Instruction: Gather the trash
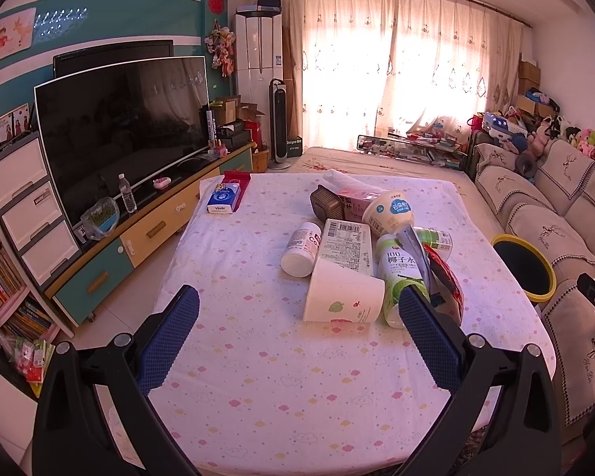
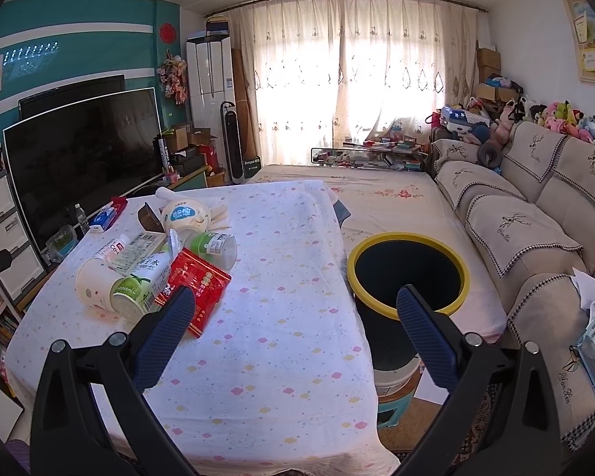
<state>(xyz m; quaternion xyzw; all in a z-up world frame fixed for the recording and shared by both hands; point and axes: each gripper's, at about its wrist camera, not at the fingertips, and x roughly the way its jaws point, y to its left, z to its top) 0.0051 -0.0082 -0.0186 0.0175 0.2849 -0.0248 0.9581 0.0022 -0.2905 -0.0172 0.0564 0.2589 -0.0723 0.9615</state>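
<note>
A heap of trash [image 1: 361,250] lies on the cloth-covered table [image 1: 258,377]: a white paper cup [image 1: 343,295] on its side at the near edge, a green-labelled bottle [image 1: 398,273] touching it, a red snack wrapper [image 2: 196,289] beside that. The cup's long axis runs crosswise to the left gripper [image 1: 297,341], which hovers wide and empty just short of it, clearly the nearer tool. The right gripper [image 2: 297,337], likewise wide and empty, points between the heap and the yellow-rimmed bin [image 2: 408,273] standing off the table's right side.
</note>
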